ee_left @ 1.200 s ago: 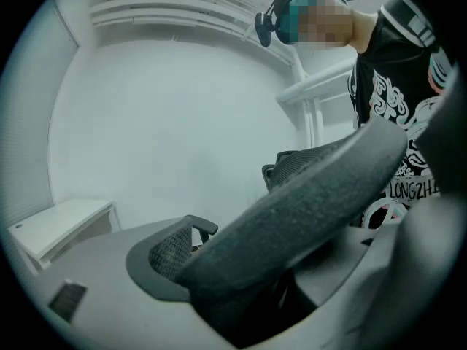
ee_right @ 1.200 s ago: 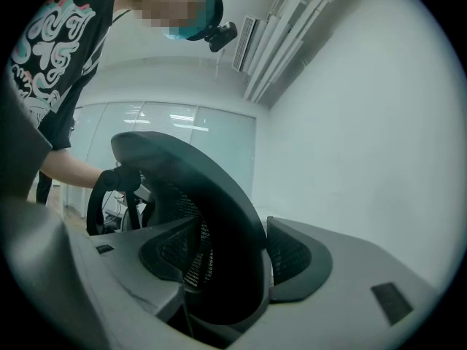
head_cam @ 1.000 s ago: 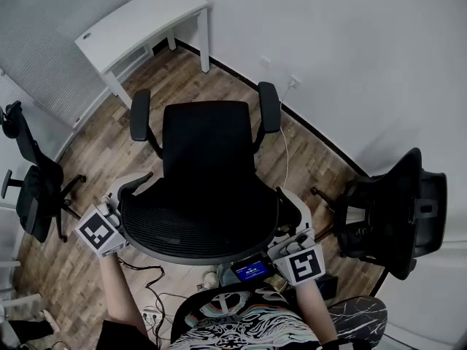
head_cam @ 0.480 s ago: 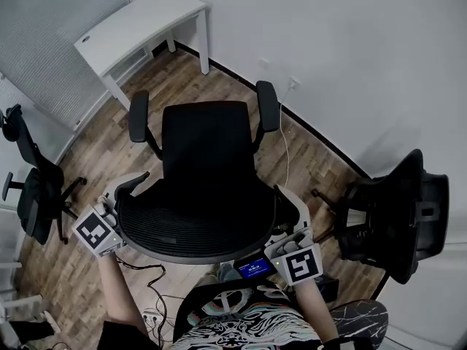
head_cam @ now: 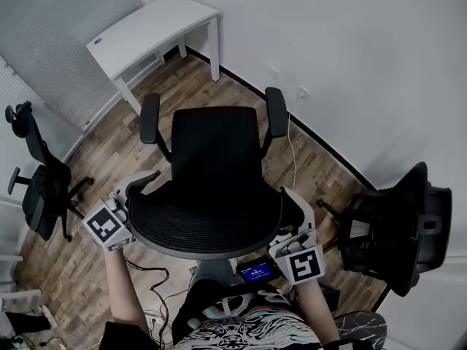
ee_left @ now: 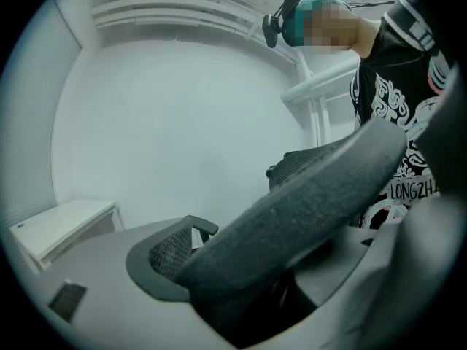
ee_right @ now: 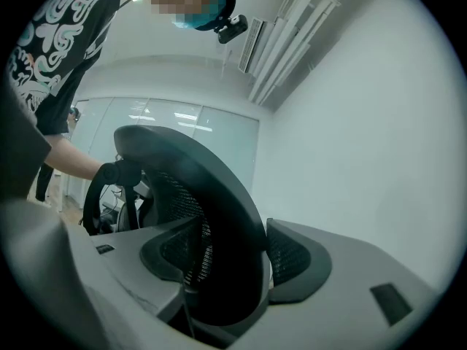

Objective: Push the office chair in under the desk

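The black mesh office chair (head_cam: 213, 152) stands mid-floor, its seat and armrests pointing at the white desk (head_cam: 149, 26) in the far left corner. Its curved backrest rim (head_cam: 201, 252) is nearest me. My left gripper (head_cam: 131, 195) holds the rim's left end and my right gripper (head_cam: 293, 217) holds its right end. In the left gripper view the padded rim (ee_left: 306, 203) fills the gap between the jaws of the left gripper (ee_left: 277, 272). In the right gripper view the backrest edge (ee_right: 226, 217) sits clamped between the mesh pads of the right gripper (ee_right: 233, 272).
A second black chair (head_cam: 36, 188) stands by the left wall and a third one (head_cam: 398, 221) at the right. Cables and a power strip (head_cam: 149, 313) lie on the wood floor by my feet. A white wall runs behind the desk.
The head view has shifted slightly, so desk and chair sit a little further right in the picture. Both grippers keep the same hold on the backrest rim.
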`<action>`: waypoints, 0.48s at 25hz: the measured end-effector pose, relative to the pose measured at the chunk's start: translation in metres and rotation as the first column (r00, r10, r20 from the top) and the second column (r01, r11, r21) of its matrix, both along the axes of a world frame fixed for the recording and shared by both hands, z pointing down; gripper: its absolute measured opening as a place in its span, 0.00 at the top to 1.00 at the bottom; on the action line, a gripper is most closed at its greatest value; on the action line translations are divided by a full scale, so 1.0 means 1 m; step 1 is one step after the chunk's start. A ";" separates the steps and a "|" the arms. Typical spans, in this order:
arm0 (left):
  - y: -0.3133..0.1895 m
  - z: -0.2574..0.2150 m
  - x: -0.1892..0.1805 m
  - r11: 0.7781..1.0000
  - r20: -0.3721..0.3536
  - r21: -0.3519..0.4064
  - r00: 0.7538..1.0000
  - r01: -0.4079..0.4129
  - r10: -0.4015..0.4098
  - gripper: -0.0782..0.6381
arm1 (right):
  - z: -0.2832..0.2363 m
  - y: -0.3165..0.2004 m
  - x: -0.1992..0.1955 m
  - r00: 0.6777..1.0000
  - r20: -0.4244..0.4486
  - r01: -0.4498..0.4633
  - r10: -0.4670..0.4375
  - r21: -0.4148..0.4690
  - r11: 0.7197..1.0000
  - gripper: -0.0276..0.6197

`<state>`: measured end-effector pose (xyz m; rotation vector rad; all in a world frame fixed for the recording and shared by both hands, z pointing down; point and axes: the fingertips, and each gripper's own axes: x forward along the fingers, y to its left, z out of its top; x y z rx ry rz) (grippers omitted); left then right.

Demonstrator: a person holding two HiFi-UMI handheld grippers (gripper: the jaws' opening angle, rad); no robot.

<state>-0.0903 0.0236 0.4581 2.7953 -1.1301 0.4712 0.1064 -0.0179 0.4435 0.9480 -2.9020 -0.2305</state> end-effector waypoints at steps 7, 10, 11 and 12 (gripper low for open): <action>-0.001 -0.001 0.000 1.000 -0.007 -0.004 1.000 0.015 -0.015 0.36 | -0.002 -0.005 -0.002 1.000 -0.007 0.016 -0.016 0.006 1.000 0.53; -0.003 -0.001 0.001 1.000 -0.006 -0.003 1.000 0.017 -0.017 0.36 | -0.003 -0.008 -0.001 1.000 0.001 0.018 -0.018 0.009 1.000 0.53; -0.003 -0.001 0.001 1.000 -0.007 -0.004 1.000 0.016 -0.017 0.36 | -0.003 -0.008 -0.001 1.000 0.002 0.019 -0.019 0.007 1.000 0.53; -0.003 -0.001 0.001 1.000 -0.008 -0.005 1.000 0.016 -0.016 0.36 | -0.003 -0.009 -0.002 1.000 0.004 0.020 -0.020 0.004 1.000 0.53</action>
